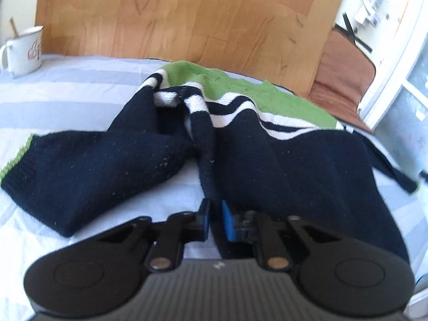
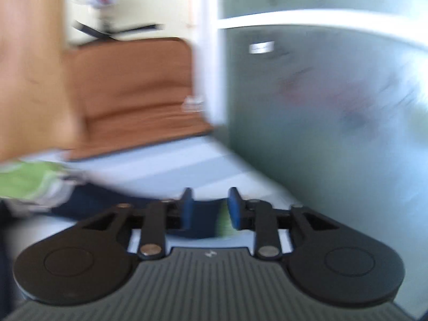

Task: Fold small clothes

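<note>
A small navy knit sweater (image 1: 281, 160) with white stripes and a green lower part lies spread on the pale striped bedsheet (image 1: 67, 93). One sleeve (image 1: 88, 171) with a green cuff lies out to the left. My left gripper (image 1: 214, 215) is shut on the sweater's near edge, a navy fold running between the blue pads. In the blurred right wrist view my right gripper (image 2: 210, 208) is open, with the other navy sleeve cuff (image 2: 206, 218) and its green edge lying between the pads. More of the sweater (image 2: 29, 184) shows at the left.
A white enamel mug (image 1: 25, 49) stands on the sheet at the far left. A wooden headboard (image 1: 174, 18) runs along the back. A brown cushion (image 1: 345, 80) lies beyond the bed at the right, by a white-framed glass door (image 2: 321, 107).
</note>
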`<state>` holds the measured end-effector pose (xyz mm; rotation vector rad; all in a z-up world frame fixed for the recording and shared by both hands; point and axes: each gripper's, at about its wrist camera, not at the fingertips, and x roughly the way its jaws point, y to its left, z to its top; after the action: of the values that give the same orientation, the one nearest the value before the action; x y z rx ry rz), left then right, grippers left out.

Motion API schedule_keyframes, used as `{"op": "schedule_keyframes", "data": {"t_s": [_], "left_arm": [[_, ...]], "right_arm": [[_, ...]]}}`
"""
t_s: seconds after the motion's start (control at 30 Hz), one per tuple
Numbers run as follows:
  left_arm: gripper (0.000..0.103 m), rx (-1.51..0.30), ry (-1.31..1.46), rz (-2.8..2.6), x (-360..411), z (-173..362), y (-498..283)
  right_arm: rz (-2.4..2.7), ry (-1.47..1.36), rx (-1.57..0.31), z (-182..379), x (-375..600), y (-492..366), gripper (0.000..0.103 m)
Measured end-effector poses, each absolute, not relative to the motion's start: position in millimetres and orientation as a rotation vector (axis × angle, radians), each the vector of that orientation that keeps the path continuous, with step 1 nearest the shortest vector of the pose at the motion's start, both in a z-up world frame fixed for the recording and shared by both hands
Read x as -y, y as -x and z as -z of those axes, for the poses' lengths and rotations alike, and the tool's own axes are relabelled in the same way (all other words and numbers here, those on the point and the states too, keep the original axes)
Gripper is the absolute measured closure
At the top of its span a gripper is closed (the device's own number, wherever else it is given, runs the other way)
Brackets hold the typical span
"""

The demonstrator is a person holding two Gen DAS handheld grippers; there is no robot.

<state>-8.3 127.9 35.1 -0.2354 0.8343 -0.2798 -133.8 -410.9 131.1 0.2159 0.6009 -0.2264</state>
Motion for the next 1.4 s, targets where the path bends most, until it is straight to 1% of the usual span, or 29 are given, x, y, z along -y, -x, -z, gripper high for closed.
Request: {"op": "schedule_keyframes", "data": {"t_s": [0.17, 0.23, 0.3, 0.33, 0.43, 0.5, 0.53, 0.57, 0.6, 0.63, 0.7, 0.73, 0.8, 0.87, 0.93, 0.97, 1.0, 1.03, 1.07, 1.1, 1.17, 1.23, 1.3, 1.4], "left_arm": [[0.095, -0.78, 0.234, 0.203, -152.4, -55.8, 17.5], [0.095, -0.737, 0.244, 0.148, -174.3, -72.3, 24.5], [0.1, -0.723, 0.285, 0.123, -193.6, -84.3, 30.6], [0.1, -0.713, 0.267, 0.092, -196.8, -88.4, 33.5], [0.099, -0.736, 0.264, 0.123, -197.4, -88.2, 45.2], [0.093, -0.753, 0.241, 0.153, -190.0, -81.5, 53.8], [0.092, -0.757, 0.221, 0.15, -187.6, -78.6, 55.9], [0.087, -0.762, 0.202, 0.138, -186.2, -75.9, 57.1], [0.078, -0.769, 0.198, 0.12, -187.1, -73.6, 57.2], [0.073, -0.778, 0.217, 0.107, -192.3, -71.2, 57.1], [0.051, -0.793, 0.293, 0.099, -205.8, -70.5, 54.9], [0.045, -0.796, 0.336, 0.098, -212.9, -70.0, 53.5], [0.023, -0.806, 0.412, 0.092, -224.5, -66.1, 46.7], [0.016, -0.824, 0.488, 0.097, -232.4, -59.2, 34.1], [0.016, -0.857, 0.579, 0.114, -239.4, -48.9, 17.3], [0.018, -0.86, 0.622, 0.119, -242.1, -44.2, 9.1], [0.033, -0.843, 0.658, 0.114, -244.8, -40.2, 1.5], [0.051, -0.836, 0.674, 0.097, -246.7, -37.0, -6.3], [0.09, -0.858, 0.679, 0.067, -247.9, -33.4, -15.3], [0.096, -0.876, 0.689, 0.032, -251.7, -30.8, -25.7], [0.097, -0.845, 0.707, 0.01, -262.1, -37.9, -37.9], [0.098, -0.735, 0.619, -0.108, -274.9, -66.4, -46.1], [0.098, -0.586, 0.535, -0.24, -292.1, -101.6, -50.2], [0.098, -0.494, 0.56, -0.277, -317.1, -132.6, -61.9]], "right_arm": [[-0.2, -0.357, -0.749, -107.1, 358.0, 130.7, 0.051], [-0.295, -0.351, -0.792, -99.7, 334.7, 129.9, 0.051], [-0.344, -0.315, -0.82, -95.6, 316.0, 132.0, 0.051], [-0.363, -0.301, -0.83, -93.8, 309.8, 132.0, 0.051], [-0.381, -0.287, -0.854, -89.7, 302.9, 132.4, 0.051], [-0.374, -0.287, -0.868, -92.2, 301.9, 132.7, 0.051], [-0.363, -0.282, -0.869, -93.5, 301.9, 133.2, 0.051], [-0.35, -0.273, -0.866, -94.3, 293.9, 130.1, 0.051], [-0.338, -0.265, -0.86, -98.2, 296.9, 131.8, 0.051], [-0.325, -0.259, -0.852, -100.3, 288.7, 130.6, 0.051], [-0.316, -0.256, -0.831, -108.2, 285.5, 129.0, 0.05], [-0.32, -0.252, -0.82, -111.6, 284.4, 128.4, 0.049], [-0.333, -0.242, -0.81, -113.5, 278.2, 123.0, 0.047], [-0.361, -0.235, -0.816, -113.5, 266.1, 116.3, 0.046], [-0.398, -0.225, -0.824, -111.9, 249.7, 109.0, 0.046], [-0.419, -0.22, -0.828, -111.0, 241.1, 105.5, 0.046], [-0.438, -0.217, -0.829, -110.1, 231.3, 102.3, 0.046], [-0.452, -0.215, -0.829, -109.2, 222.1, 99.6, 0.046], [-0.466, -0.213, -0.829, -107.9, 212.5, 96.6, 0.046], [-0.48, -0.21, -0.83, -106.8, 204.3, 94.2, 0.046], [-0.502, -0.202, -0.833, -105.9, 191.1, 90.4, 0.047], [-0.517, -0.201, -0.84, -103.4, 179.5, 84.6, 0.047], [-0.53, -0.203, -0.846, -103.2, 169.7, 77.9, 0.047], [-0.559, -0.2, -0.841, -107.5, 153.3, 65.3, 0.047]]}}
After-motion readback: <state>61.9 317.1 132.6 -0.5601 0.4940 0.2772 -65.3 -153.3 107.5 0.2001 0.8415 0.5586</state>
